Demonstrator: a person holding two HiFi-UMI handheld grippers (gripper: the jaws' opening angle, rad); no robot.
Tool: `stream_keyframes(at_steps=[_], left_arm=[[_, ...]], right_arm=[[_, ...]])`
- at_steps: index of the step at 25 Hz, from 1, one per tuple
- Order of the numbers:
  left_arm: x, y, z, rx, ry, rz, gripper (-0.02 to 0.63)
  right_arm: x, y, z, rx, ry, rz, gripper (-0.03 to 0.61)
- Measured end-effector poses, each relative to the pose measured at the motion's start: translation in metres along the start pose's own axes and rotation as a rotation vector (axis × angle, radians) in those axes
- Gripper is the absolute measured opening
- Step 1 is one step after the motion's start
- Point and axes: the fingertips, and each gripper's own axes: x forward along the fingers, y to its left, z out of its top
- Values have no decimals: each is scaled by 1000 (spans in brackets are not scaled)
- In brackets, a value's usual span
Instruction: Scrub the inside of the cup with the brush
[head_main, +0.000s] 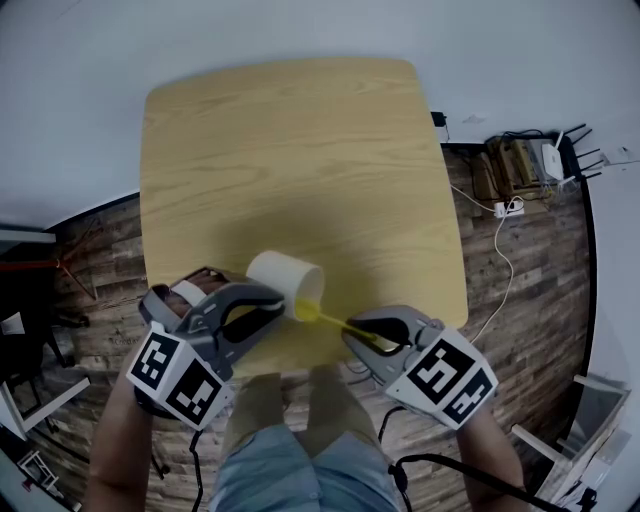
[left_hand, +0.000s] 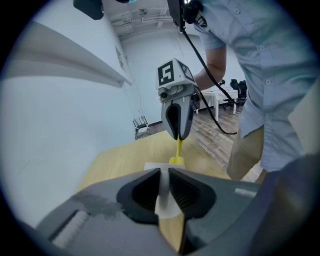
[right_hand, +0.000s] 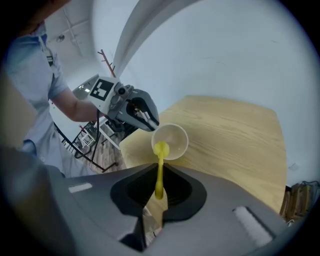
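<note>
Left gripper (head_main: 268, 300) pinches cup (head_main: 283, 278) wall, right gripper (head_main: 362, 335) clamps brush (head_main: 322, 318), head at rim's 5 o'clock.

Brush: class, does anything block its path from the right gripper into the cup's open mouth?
Nothing visible does. The brush, held in the right gripper, has its head right at the mouth of the cup, which the left gripper grips by its wall, tipped toward the brush.

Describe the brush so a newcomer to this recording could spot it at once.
Start at the light wooden table; over its near edge the left gripper holds a white cup tipped sideways. The brush runs from the right gripper to the cup's mouth. It is the only bright yellow thing, thin and stick-like.
</note>
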Motion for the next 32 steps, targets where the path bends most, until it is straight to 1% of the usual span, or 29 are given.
stream_keyframes(at_steps=[4, 8, 12, 16, 19, 21, 25, 32], left_arm=[[-2, 2, -2, -16, -11, 12, 75], [-3, 2, -3, -37, -30, 30, 75], [-6, 6, -6, -97, -71, 56, 75], [-13, 11, -12, -167, -114, 91, 75], [-15, 11, -16, -201, -137, 105, 75], [-17, 11, -19, -223, -150, 117, 75], [-23, 8, -30, -268, -156, 147, 75], [-18, -2, -47, -346, -168, 170, 77]], right_arm=[[-2, 0, 10, 70, -65, 33, 38], [-9, -3, 23, 170, -158, 63, 38], [-19, -12, 32, 262, -254, 61, 38], [-28, -16, 36, 316, -330, 56, 38], [-34, -19, 39, 334, -371, 41, 39], [-34, -20, 39, 335, -375, 32, 39], [-32, -15, 42, 316, -387, 17, 40], [-34, -14, 58, 298, -468, -24, 40]])
